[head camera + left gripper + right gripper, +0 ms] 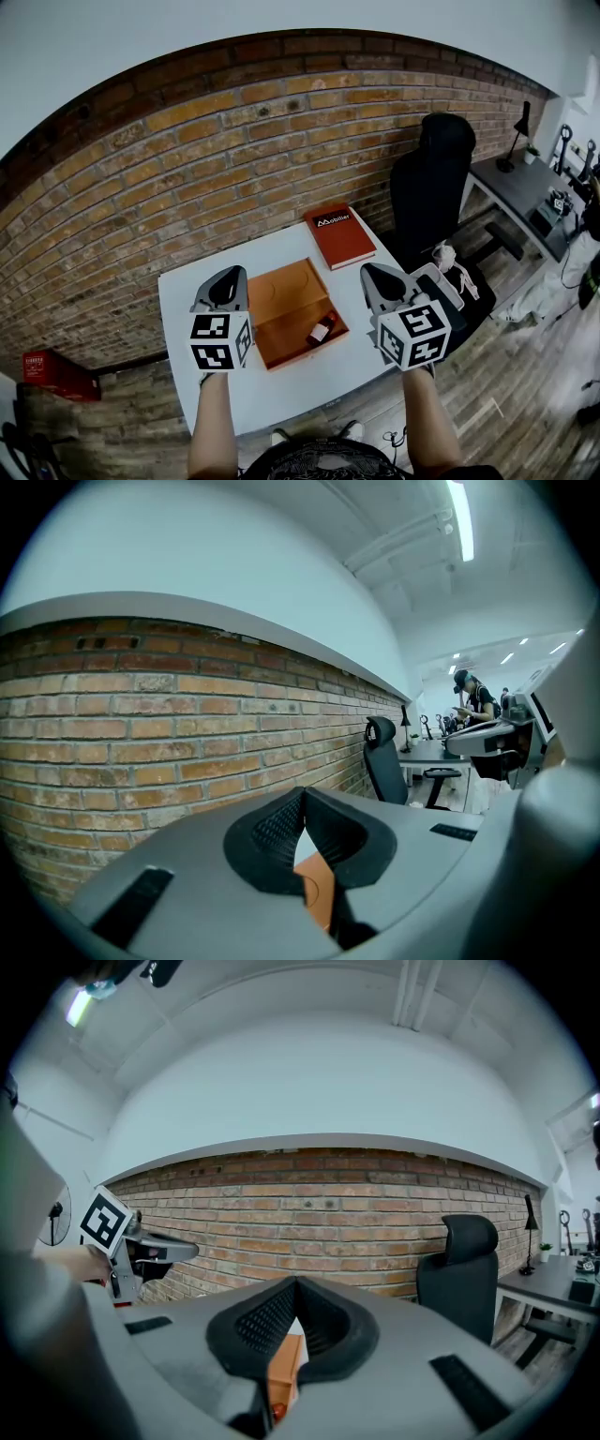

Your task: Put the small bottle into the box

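Table [291, 384], small bottle [322, 330] in box [281, 292], left hand-held gripper [228, 275], right hand-held gripper [373, 271], both clenched

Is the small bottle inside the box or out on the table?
Inside. The small bottle lies on its side on the floor of the open orange box, near its front right corner.

Red book [339, 234] (near black chair [429, 183])

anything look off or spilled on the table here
Nothing really stands out. The small bottle lies on its side, diagonal, in the open orange box, with no spill visible. The red book sits flat near the far edge of the table.
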`<state>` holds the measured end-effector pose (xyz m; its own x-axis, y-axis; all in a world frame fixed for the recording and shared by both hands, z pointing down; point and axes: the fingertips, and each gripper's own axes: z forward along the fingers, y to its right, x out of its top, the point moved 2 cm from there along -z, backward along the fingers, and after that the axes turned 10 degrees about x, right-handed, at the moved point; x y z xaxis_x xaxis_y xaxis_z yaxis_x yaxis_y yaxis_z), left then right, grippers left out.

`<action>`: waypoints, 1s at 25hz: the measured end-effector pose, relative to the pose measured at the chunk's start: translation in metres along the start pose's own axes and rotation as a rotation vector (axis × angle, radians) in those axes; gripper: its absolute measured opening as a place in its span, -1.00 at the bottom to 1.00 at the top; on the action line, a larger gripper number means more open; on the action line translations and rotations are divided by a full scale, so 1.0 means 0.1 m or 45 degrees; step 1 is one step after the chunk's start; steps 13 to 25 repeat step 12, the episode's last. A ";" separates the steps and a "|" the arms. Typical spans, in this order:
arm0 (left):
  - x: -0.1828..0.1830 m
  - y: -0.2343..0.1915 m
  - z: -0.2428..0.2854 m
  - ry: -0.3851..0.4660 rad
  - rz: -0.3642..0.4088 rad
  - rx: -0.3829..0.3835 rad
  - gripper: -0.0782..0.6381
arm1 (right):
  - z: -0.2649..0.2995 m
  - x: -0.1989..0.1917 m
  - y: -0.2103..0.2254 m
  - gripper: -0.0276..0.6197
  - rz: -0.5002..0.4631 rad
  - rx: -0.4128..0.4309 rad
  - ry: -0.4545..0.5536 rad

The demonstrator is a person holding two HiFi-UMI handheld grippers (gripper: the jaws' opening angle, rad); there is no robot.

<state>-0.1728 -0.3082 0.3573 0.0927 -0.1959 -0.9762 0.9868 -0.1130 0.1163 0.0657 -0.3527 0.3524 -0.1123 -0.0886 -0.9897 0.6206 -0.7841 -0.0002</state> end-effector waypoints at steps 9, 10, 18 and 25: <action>0.02 0.02 -0.01 0.007 -0.010 -0.011 -0.71 | 0.00 0.00 0.01 -0.85 -0.002 -0.004 0.001; 0.02 0.02 -0.01 0.008 -0.011 -0.012 -0.71 | 0.00 0.00 0.02 -0.85 -0.001 -0.004 0.000; 0.03 0.02 0.00 0.008 -0.013 -0.013 -0.71 | 0.00 0.00 0.02 -0.85 -0.001 -0.004 0.000; 0.03 0.02 0.00 0.008 -0.013 -0.013 -0.71 | 0.00 0.00 0.02 -0.85 -0.001 -0.004 0.000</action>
